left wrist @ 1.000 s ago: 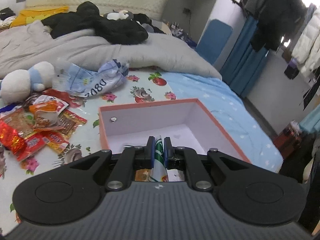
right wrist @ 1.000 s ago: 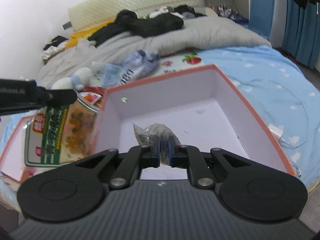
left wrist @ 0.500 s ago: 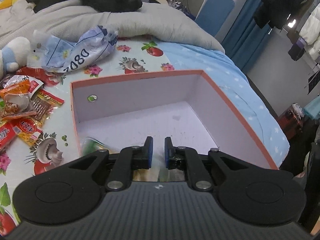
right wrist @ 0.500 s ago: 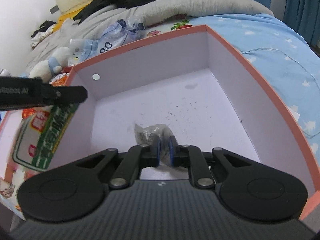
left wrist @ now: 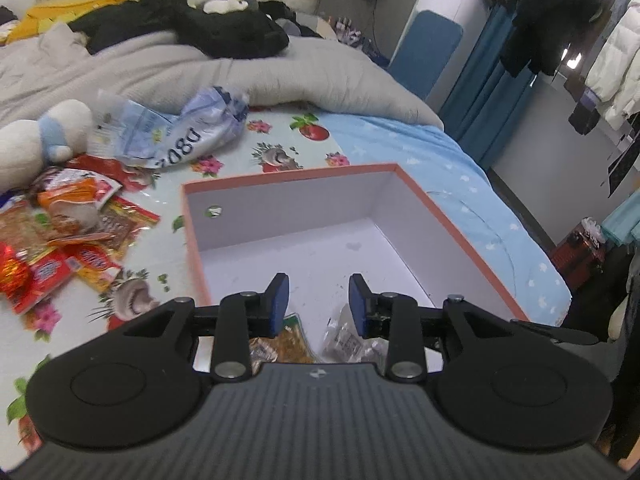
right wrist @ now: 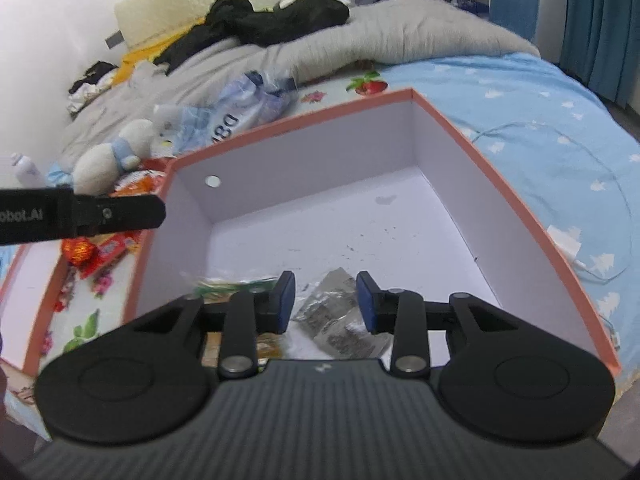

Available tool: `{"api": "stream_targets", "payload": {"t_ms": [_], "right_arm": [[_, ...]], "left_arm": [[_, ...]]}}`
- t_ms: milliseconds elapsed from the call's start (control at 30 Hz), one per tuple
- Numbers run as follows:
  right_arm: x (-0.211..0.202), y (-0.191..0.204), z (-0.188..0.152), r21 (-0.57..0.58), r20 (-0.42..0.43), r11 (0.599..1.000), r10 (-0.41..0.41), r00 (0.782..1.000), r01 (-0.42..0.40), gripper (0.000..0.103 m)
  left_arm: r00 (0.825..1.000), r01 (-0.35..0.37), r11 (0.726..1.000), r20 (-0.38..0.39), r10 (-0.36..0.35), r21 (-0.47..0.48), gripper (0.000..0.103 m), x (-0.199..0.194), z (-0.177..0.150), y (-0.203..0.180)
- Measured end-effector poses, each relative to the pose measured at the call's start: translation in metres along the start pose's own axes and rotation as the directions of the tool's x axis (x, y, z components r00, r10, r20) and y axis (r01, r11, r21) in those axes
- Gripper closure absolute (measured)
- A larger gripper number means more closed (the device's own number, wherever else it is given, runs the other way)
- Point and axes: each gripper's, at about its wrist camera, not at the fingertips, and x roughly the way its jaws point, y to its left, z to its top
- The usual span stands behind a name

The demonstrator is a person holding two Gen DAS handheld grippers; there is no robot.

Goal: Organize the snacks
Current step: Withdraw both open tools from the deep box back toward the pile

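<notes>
White box (left wrist: 460, 224) with orange rim, blue sheet (left wrist: 440, 160).

I'm looking at the bed (left wrist: 420, 152): blue star sheet w/ a fruit-print mat (left wrist: 276, 152) on top. On it sit the orange-rimmed box (left wrist: 280, 174), a heap of snack packets (left wrist: 76, 232) to its left, a white plush toy (left wrist: 36, 136), a crumpled blue bag (left wrist: 188, 132), grey duvet (left wrist: 200, 76) behind.

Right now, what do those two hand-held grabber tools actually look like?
Both look alike. The left gripper and the right gripper each have a matte black ribbed body, two round black discs, black link arms with silver rivets, and blue pads on the finger faces. The right view shows white lettering ending "obot.AI" on the left gripper's side.
</notes>
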Motion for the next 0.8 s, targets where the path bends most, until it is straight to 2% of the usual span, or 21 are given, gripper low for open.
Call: {"api": "stream_targets", "payload": {"t_ms": [467, 667, 800], "right_arm": [[-0.085, 0.054, -0.038, -0.013, 0.16, 0.997, 0.074, 0.984, -0.073, 0.066], [-0.108, 0.076, -0.058, -0.023, 0.19, 0.994, 0.108, 0.976, -0.106, 0.066], [-0.117, 0.09, -0.07, -0.055, 0.191, 0.99, 0.137, 0.972, -0.128, 0.066]], "left_arm": [[0.992, -0.019, 1.0, 0.123, 0.018, 0.007, 0.065, -0.127, -0.061, 0.017], [0.986, -0.059, 0.998, 0.155, 0.058, -0.002, 0.065, -0.169, -0.092, 0.03], [0.981, -0.097, 0.994, 0.163, 0.102, -0.041, 0.065, -0.187, -0.112, 0.045]]}}
